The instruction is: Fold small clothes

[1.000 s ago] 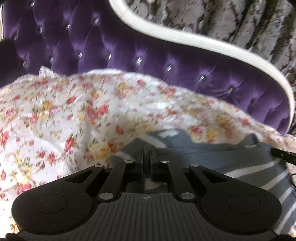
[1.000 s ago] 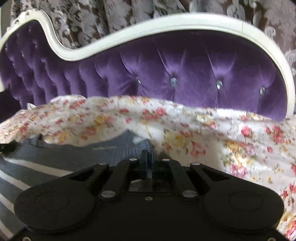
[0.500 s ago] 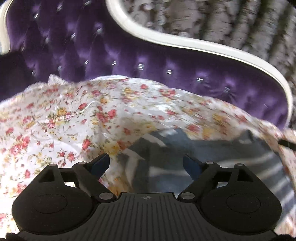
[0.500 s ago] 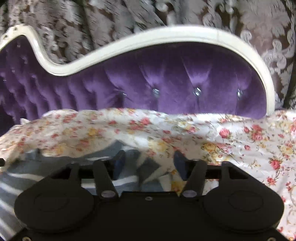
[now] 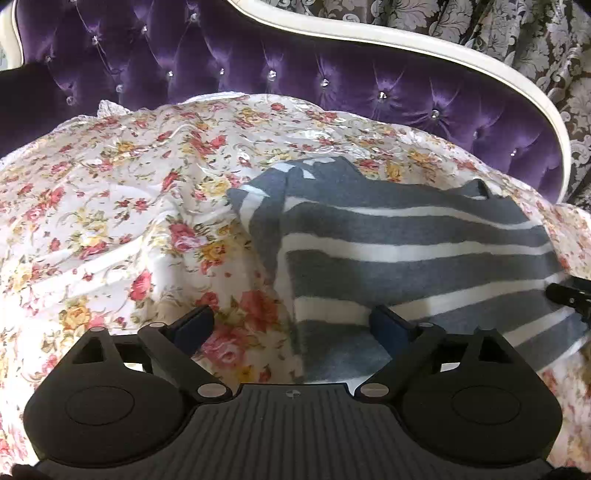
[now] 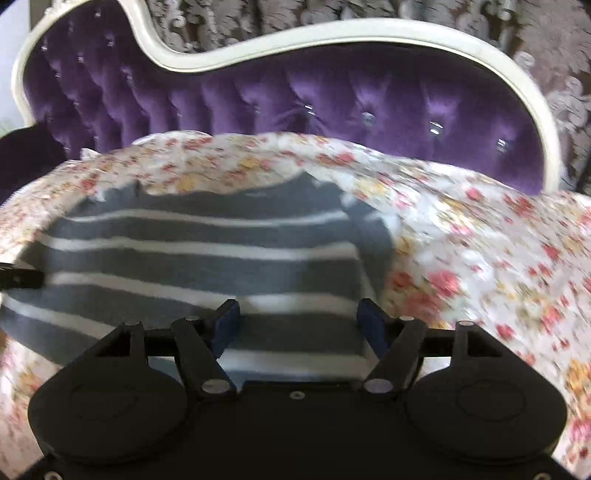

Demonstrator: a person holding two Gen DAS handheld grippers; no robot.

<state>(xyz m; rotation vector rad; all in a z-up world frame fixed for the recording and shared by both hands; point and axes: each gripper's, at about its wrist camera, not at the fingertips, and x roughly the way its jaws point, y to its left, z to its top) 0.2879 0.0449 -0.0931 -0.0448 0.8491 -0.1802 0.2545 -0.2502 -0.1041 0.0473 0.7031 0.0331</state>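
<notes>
One striped garment (image 5: 406, 254), grey with white bands, lay spread on the floral sheet (image 5: 110, 206), its left sleeve folded in over the body and its right side apparently tucked too. Judging by that, the side folds looked done, while the fold across its length seemed left to do. The left gripper (image 5: 291, 325) hung over the garment's near left edge, jaws spread wide and holding nothing; the right gripper (image 6: 299, 325) hung over its near right part, equally spread and empty. Behind the sheet rose a tufted purple headboard (image 6: 332, 99) with a cream frame, backed by patterned damask curtains (image 5: 517, 33).
</notes>
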